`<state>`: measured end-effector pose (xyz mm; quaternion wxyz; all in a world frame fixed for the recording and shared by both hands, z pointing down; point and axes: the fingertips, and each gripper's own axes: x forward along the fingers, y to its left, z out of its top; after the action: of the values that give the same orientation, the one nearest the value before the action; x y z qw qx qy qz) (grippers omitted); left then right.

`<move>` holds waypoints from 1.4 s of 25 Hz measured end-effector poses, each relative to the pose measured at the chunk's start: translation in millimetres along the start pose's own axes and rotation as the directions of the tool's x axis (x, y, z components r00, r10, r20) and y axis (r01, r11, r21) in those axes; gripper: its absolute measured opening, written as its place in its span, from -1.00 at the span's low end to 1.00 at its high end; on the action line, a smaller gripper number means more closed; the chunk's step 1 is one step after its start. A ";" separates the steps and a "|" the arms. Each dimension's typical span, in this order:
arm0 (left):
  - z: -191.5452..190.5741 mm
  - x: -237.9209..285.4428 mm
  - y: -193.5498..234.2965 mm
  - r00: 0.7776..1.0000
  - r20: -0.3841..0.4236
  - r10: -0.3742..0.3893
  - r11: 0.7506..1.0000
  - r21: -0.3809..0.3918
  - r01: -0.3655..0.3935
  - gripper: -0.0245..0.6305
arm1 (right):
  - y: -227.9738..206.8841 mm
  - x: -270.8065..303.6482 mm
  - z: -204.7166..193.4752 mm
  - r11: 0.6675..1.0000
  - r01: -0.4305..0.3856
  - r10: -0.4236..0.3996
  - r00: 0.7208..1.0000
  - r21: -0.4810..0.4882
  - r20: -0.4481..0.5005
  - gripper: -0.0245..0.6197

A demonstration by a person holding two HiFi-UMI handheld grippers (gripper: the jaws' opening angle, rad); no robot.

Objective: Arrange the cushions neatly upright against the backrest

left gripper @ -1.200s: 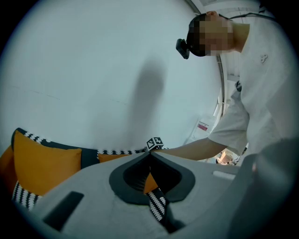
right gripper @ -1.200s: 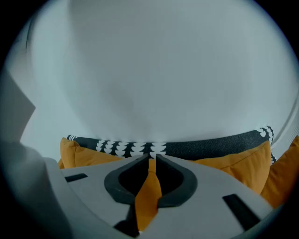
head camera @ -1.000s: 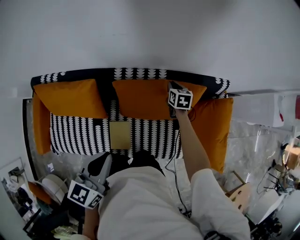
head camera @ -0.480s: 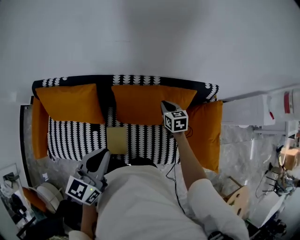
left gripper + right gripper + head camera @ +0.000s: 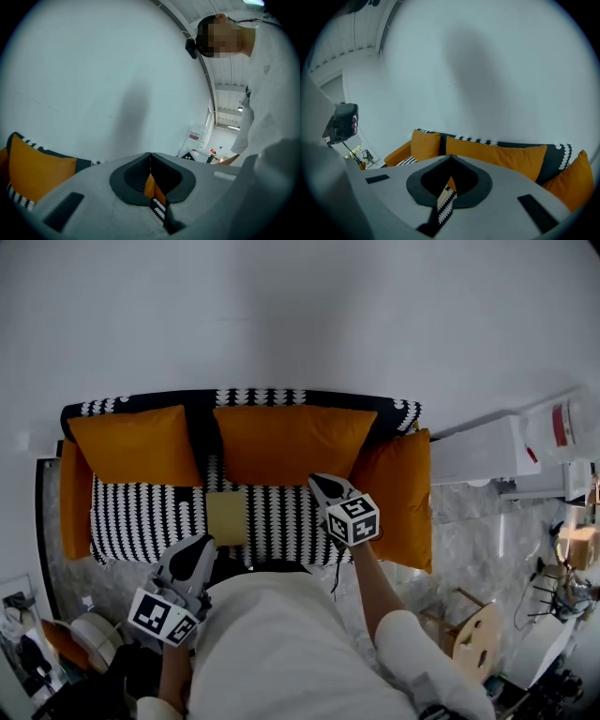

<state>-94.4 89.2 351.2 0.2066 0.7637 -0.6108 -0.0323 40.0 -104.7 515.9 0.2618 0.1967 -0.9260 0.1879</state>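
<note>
Two large orange cushions stand upright against the backrest of the black-and-white patterned sofa [image 5: 141, 517]: the left cushion [image 5: 136, 444] and the right cushion [image 5: 292, 444]. A small yellow square cushion [image 5: 228, 517] lies flat on the seat. My right gripper [image 5: 317, 482] hovers over the seat's right part, shut and empty, a little in front of the right cushion [image 5: 497, 157]. My left gripper [image 5: 199, 545] is held low by the sofa's front edge, jaws together with nothing in them [image 5: 150, 153].
Orange padded armrests close the sofa at the left [image 5: 73, 498] and right [image 5: 398, 498]. A white wall rises behind. A white unit [image 5: 483, 451] stands to the right, a wooden stool [image 5: 469, 634] at lower right, and clutter on the floor [image 5: 94, 638] at lower left.
My right gripper has drawn back from the top edge of the right cushion toward the seat's front. The cushions stay upright. The left gripper has barely moved.
</note>
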 end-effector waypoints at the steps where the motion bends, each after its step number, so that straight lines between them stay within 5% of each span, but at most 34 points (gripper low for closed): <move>1: -4.4 -3.1 -3.8 1.000 -0.006 -0.002 1.000 -0.009 0.002 -0.89 | 7.2 -7.0 -1.2 1.000 -0.009 0.009 1.000 -0.002 0.008 -0.90; 11: -46.2 -18.1 -35.0 0.996 -0.093 0.014 0.998 -0.068 -0.020 -0.89 | 59.8 -40.8 -32.6 0.990 -0.141 0.141 0.990 0.006 -0.007 -0.90; 23: -36.0 -59.9 -31.4 0.999 -0.040 -0.001 1.000 -0.026 0.000 -0.89 | 149.3 -65.5 -16.7 0.979 -0.204 0.203 0.976 0.007 0.076 -0.90; 35: -34.7 -192.9 34.3 1.000 0.001 0.016 0.999 -0.028 -0.016 -0.89 | 318.0 -65.3 13.9 0.960 -0.275 0.280 0.946 -0.051 0.163 -0.90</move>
<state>-164.0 275.6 355.9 0.2174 0.7556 -0.6166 -0.0396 -61.5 177.4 390.5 0.1562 0.0760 -0.9657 0.1928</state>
